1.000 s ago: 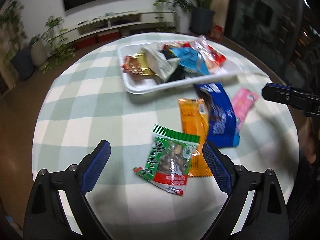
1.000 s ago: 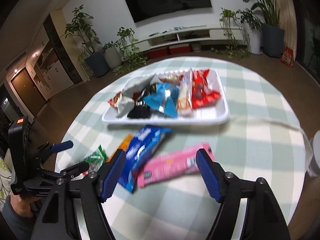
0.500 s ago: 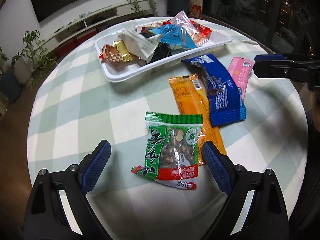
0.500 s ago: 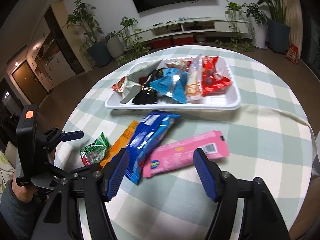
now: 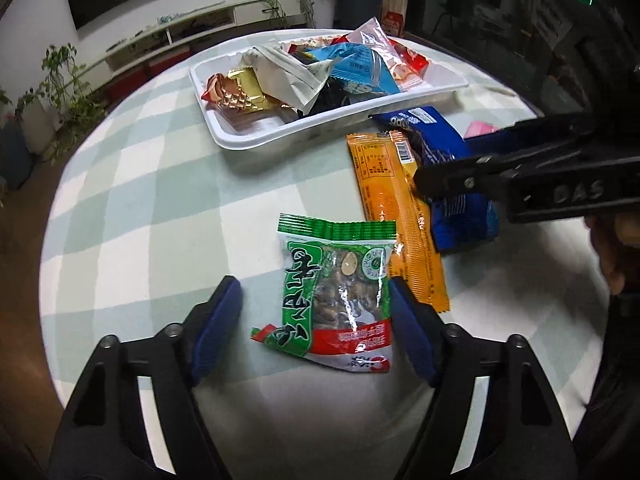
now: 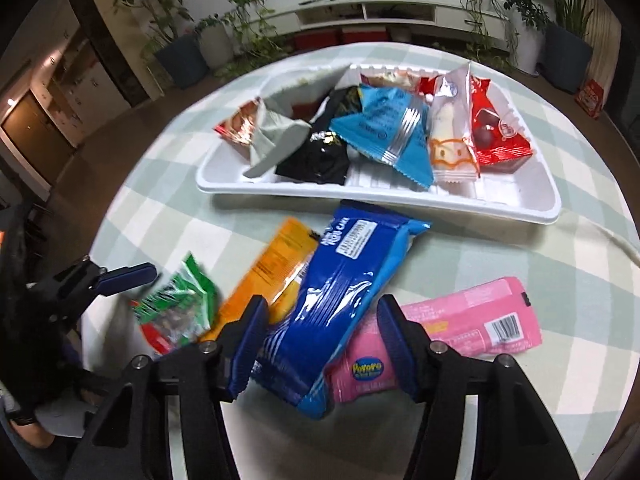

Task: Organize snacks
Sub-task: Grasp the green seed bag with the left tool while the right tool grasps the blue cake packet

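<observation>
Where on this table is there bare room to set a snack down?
Bare checked tablecloth lies left of the green packet and below the white tray. Crowded: the orange, blue and pink packets overlap.

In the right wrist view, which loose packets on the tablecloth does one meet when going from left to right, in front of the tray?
Green nut packet → orange packet → blue packet → pink packet.
</observation>
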A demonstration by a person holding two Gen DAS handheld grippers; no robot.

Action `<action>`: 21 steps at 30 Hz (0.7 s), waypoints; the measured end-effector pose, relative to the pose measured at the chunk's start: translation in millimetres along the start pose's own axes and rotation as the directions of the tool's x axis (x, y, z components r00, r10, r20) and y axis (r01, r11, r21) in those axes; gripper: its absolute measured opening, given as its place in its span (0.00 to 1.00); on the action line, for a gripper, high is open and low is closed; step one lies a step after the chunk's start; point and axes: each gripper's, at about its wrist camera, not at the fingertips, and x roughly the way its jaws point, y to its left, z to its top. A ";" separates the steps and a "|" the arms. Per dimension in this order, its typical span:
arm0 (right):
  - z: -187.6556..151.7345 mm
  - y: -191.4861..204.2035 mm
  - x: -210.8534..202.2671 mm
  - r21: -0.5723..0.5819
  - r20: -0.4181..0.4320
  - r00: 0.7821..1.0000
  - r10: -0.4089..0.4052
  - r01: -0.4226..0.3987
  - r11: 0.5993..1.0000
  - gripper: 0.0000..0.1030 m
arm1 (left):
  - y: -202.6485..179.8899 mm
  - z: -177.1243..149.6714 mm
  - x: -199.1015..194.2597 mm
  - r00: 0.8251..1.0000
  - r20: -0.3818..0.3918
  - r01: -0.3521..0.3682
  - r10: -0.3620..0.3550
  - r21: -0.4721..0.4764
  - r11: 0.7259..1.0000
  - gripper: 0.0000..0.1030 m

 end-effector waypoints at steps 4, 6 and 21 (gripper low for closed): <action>1.2 -1.6 2.9 -0.004 -0.008 1.000 -0.003 0.003 1.000 0.50 | 2.4 -1.3 -0.6 1.000 -0.001 0.024 -0.024 -0.020 1.000 0.56; 0.6 -3.3 2.2 -0.003 -0.011 1.000 0.002 -0.002 1.000 0.43 | 3.4 -1.7 -1.2 1.000 -0.001 0.029 -0.029 -0.028 0.999 0.54; -8.1 -11.1 -13.8 0.029 0.023 0.999 0.044 -0.044 0.999 0.31 | 8.5 -8.4 -11.4 0.999 0.018 0.049 -0.048 -0.094 0.994 0.33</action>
